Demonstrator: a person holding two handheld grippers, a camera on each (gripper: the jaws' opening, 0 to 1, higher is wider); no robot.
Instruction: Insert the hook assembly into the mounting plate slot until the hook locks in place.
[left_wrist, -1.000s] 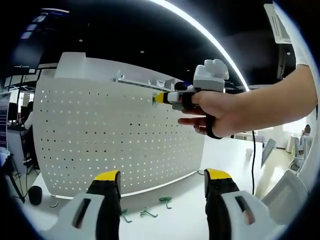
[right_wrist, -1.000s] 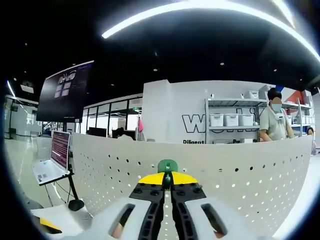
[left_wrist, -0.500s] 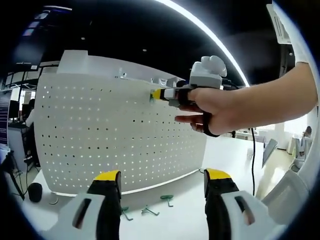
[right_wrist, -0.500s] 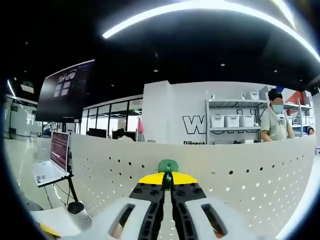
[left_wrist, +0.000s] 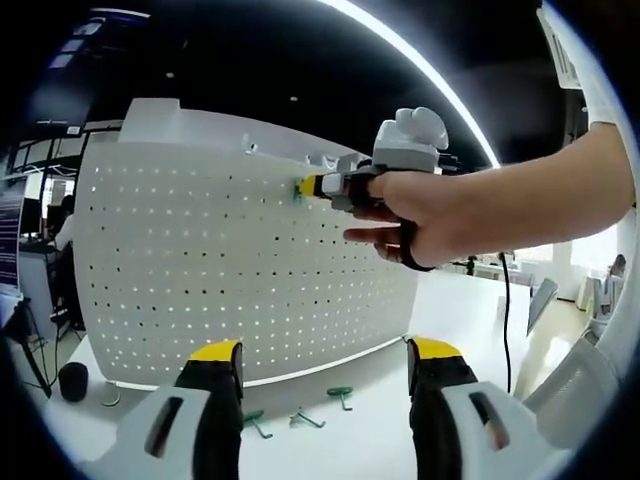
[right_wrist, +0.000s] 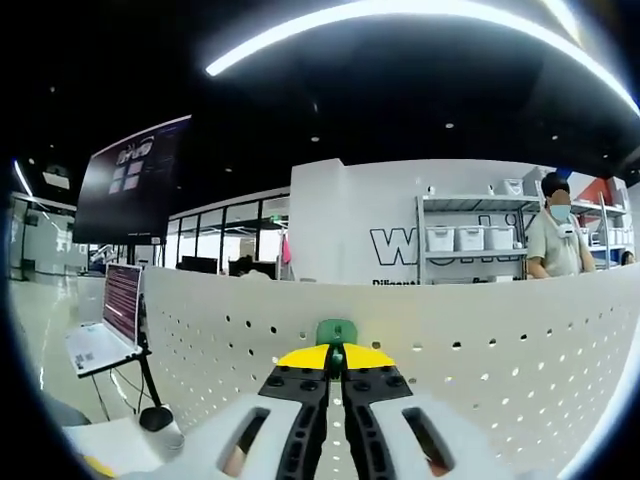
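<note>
In the left gripper view, the left gripper (left_wrist: 325, 362) rises from the bottom with its yellow-tipped black jaws set wide apart and nothing between them. Just past them, three small green metal hooks (left_wrist: 298, 416) lie loose on the white counter (left_wrist: 370, 445), near the foot of the upright white perforated mounting plate (left_wrist: 200, 270). Higher up, a person's hand (left_wrist: 425, 210) holds the right gripper (left_wrist: 312, 186) level against the plate's upper rows of holes, with a small green hook piece (left_wrist: 299, 189) at its yellow tips, touching the plate face.

In the right gripper view, the right gripper's jaws are closed tight on that green hook piece (right_wrist: 335, 333), whose rounded top stands just above the yellow tips, right at the plate (right_wrist: 480, 350). Beyond the plate's top edge, an open laptop (right_wrist: 108, 318) sits on a stand to the left, and white shelving with storage bins (right_wrist: 470, 238) stands far off by a person
</note>
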